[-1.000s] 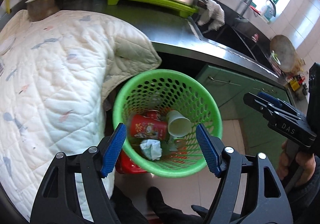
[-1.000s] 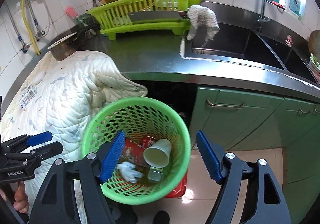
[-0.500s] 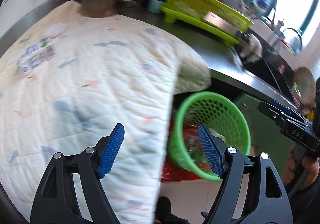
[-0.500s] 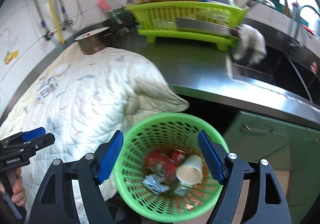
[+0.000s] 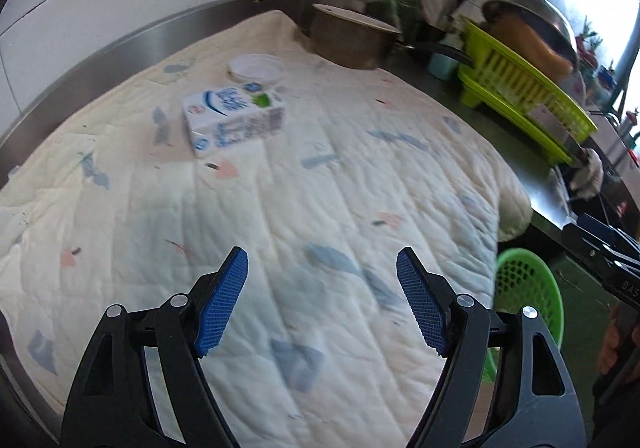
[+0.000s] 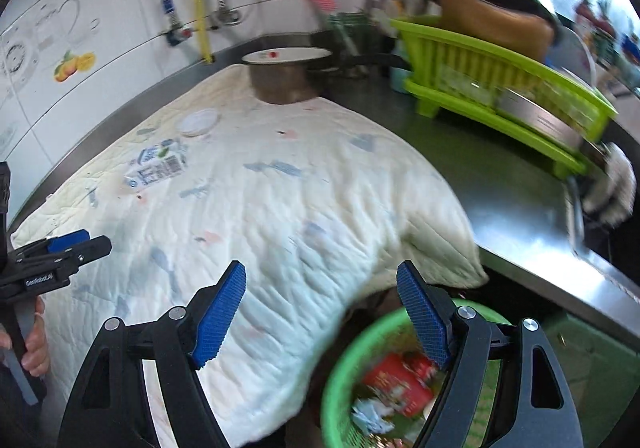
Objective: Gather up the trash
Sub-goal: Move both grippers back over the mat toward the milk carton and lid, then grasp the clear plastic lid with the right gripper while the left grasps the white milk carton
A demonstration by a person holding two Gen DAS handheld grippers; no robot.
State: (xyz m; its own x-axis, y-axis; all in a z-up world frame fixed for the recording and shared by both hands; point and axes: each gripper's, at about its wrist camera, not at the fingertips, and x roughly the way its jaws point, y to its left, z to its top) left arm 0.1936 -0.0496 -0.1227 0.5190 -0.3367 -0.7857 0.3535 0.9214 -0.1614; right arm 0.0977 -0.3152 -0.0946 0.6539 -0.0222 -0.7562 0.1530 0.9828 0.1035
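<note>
A white and blue milk carton [image 5: 234,120] lies on its side on the cream quilt [image 5: 320,188], far ahead of my left gripper [image 5: 321,268]. A round white lid [image 5: 256,68] rests just beyond it. My left gripper is open above the quilt with nothing between its fingers. The right gripper [image 6: 321,276] is open too, over the quilt's hanging edge. Below it stands the green basket [image 6: 340,360], holding a red can [image 6: 396,380] and crumpled paper [image 6: 370,418]. The right wrist view also shows the carton [image 6: 158,168] and the lid [image 6: 199,122] at the far left.
A metal pot [image 5: 352,36] sits at the quilt's far edge. A green dish rack [image 6: 500,88] with an upturned steel bowl stands on the steel counter [image 6: 500,188]. A rag [image 6: 612,184] hangs at the sink. Green cabinet doors [image 6: 592,360] lie below.
Both grippers have swung left and up, away from above the basket to over the quilt. The carton and lid have come into the left wrist view; the basket has slid to the lower right.
</note>
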